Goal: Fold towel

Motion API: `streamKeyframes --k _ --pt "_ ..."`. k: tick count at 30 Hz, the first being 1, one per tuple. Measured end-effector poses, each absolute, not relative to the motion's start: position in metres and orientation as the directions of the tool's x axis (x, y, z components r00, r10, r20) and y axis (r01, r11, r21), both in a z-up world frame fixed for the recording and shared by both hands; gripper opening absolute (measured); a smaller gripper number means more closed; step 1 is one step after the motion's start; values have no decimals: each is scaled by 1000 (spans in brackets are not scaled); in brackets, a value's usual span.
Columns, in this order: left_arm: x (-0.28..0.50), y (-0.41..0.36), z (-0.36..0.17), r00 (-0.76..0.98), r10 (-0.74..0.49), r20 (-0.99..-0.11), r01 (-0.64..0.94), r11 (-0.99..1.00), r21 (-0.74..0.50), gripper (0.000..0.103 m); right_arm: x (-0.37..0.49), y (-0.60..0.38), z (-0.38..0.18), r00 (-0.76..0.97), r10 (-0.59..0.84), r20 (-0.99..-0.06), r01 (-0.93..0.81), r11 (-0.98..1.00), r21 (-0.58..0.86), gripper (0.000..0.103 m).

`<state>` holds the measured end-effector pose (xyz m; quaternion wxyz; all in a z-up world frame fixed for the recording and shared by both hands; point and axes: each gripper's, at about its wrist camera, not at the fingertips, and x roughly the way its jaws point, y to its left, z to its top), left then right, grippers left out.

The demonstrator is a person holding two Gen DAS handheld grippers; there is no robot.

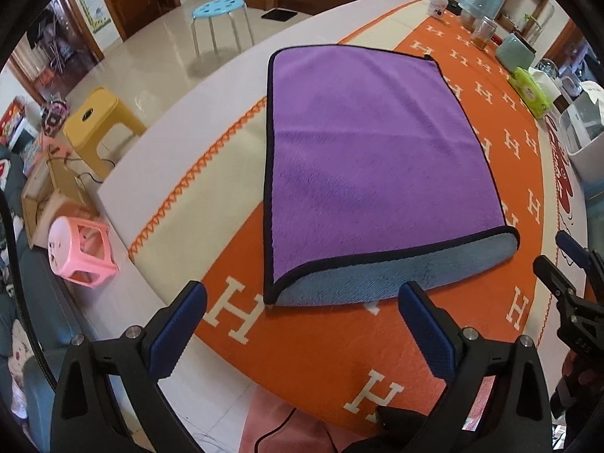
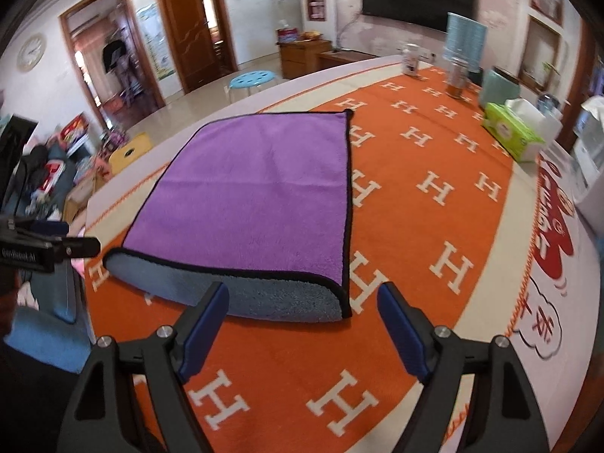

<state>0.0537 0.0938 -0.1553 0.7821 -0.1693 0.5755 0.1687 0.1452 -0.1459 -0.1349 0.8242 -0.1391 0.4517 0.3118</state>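
While both tools hang just short of the fold, there's bare orange cloth all along the near side and a wide stretch to the right. The clutter, a green tissue pack and jars, sits well apart at the far right. The left gripper is spread wide, nothing between its blue pads. The right gripper is likewise spread and empty. The towel lies flat mid-table, folded once: purple face up, black-piped edges, its left edge reaching onto the cream border near the table's left side. The rounded fold faces the grippers, showing the grey-blue underside.
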Motion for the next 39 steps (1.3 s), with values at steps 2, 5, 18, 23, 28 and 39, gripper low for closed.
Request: streamKeyframes --k 2,5,18,23,28,39 --pt "53 96 -162 274 54 -960 -467 880 -84 100 147 -144 -143 386 393 -835 -662 748 46 79" --pt "54 100 -174 267 32 -963 -478 872 -104 98 152 -142 -154 368 392 -843 -680 732 43 76" --pt "67 110 -204 238 -63 -969 -508 843 -180 91 170 -138 -194 298 364 -882 -692 719 63 69" --pt "67 111 -210 237 -109 -965 -515 829 -219 79 170 -140 -200 272 369 -889 -691 718 87 63" --pt "69 108 -212 232 -117 -966 -517 826 -224 68 171 -141 -199 268 378 -886 -695 713 94 59" --pt "60 113 -211 201 -79 -976 -515 839 -174 42 169 -148 -197 275 381 -882 -687 720 97 42"
